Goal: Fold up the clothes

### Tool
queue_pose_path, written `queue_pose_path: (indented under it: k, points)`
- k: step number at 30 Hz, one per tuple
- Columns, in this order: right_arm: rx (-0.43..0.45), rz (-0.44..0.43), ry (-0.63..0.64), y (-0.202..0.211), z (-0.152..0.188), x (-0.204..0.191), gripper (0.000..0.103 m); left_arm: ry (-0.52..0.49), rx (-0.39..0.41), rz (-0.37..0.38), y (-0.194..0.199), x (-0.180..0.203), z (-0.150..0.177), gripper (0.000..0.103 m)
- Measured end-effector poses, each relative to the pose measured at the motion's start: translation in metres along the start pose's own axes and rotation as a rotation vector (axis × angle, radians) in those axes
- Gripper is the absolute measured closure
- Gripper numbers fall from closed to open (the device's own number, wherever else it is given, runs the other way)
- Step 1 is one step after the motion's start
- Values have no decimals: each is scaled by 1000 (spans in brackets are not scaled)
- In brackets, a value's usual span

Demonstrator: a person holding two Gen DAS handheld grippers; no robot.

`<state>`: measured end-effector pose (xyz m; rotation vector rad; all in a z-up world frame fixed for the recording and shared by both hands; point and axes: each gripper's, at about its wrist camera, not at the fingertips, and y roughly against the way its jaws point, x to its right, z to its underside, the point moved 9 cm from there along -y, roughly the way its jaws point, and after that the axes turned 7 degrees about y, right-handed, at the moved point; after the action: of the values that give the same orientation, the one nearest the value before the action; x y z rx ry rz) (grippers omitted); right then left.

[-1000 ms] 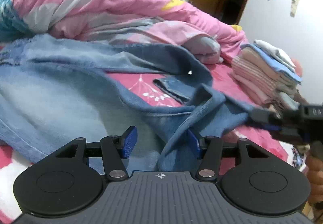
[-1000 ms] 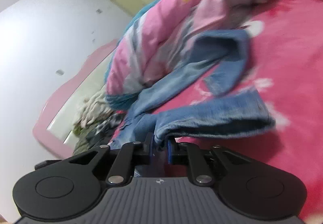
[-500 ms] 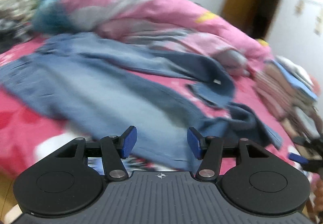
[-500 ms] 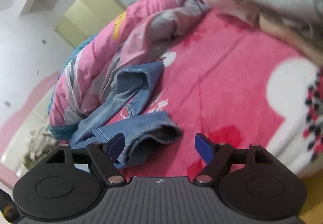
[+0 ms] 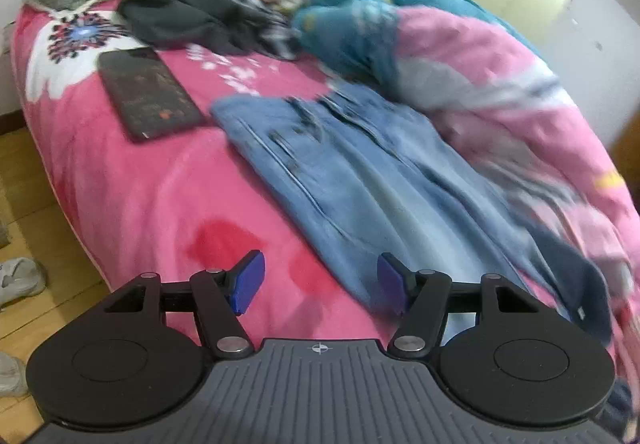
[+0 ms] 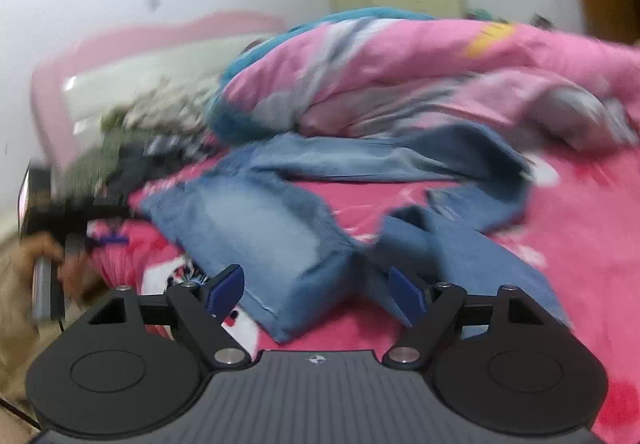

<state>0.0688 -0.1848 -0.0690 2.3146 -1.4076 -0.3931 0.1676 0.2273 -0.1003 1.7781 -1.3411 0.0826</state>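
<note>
Light blue jeans lie spread on the pink bed, waist toward the far left and legs running down to the right. My left gripper hovers over their near edge, jaws opening; only blanket and a strip of denim lie beneath them, nothing gripped. In the right wrist view a folded jeans leg lies just ahead of my right gripper. Its jaws are opening, and the pads stand clear of the cloth. The other leg's hem lies to its right.
A black phone lies on the pink blanket left of the jeans. Dark and knitted clothes are heaped beyond it. A pink and teal duvet bulks along the right. Wooden floor and shoes lie off the bed's left edge. A hand shows at far left.
My right gripper let go of the jeans leg and opened wide, and its view rolled level. My left gripper swung left from the legs toward the waist end, opening a little.
</note>
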Motion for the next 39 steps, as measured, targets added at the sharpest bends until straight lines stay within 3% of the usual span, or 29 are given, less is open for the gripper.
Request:
queue_pose_path:
  k: [3, 7, 11, 14, 16, 18, 22, 24, 27, 29, 34, 36, 37, 38, 39]
  points:
    - [-1, -59, 116, -27, -8, -31, 20, 23, 5, -35, -22, -8, -16, 43]
    - [-39, -95, 238, -70, -7, -64, 25, -25, 16, -83, -41, -11, -29, 47]
    - [-131, -95, 319, -111, 8, -81, 40, -132, 18, -131, -57, -4, -27, 69]
    - [-217, -99, 250, -133, 24, -71, 71, -157, 52, -135, -60, -2, -25, 91]
    - [-206, -121, 198, -130, 21, -67, 93, -140, 72, -117, -56, -4, -29, 95]
    - [-180, -152, 146, -117, 8, -65, 99, -94, 82, -87, -50, -8, -36, 96]
    - [-171, -261, 6, -100, -6, -61, 101, 25, 62, -23, -47, -18, -46, 98]
    - [-210, -316, -63, -103, -1, -60, 102, 92, 36, -5, -52, -27, -46, 98]
    - [-287, -335, -110, -116, 16, -58, 103, 92, 28, -18, -54, -30, -44, 98]
    - [-318, -313, -102, -122, 28, -56, 103, 47, 21, -48, -56, -29, -39, 96]
    - [-321, -331, -139, -118, 32, -53, 102, 54, 39, -31, -48, -34, -43, 91]
    - [-320, -334, -151, -117, 33, -52, 101, 92, 50, -10, -45, -36, -49, 74]
    - [-320, -335, -157, -117, 33, -51, 101, 111, 51, -29, -48, -38, -53, 47]
    - [-320, -336, -163, -116, 34, -51, 101, 129, 51, -53, -52, -41, -56, 37]
    - [-319, -338, -169, -116, 34, -50, 101, 124, 55, -65, -57, -42, -59, 37]
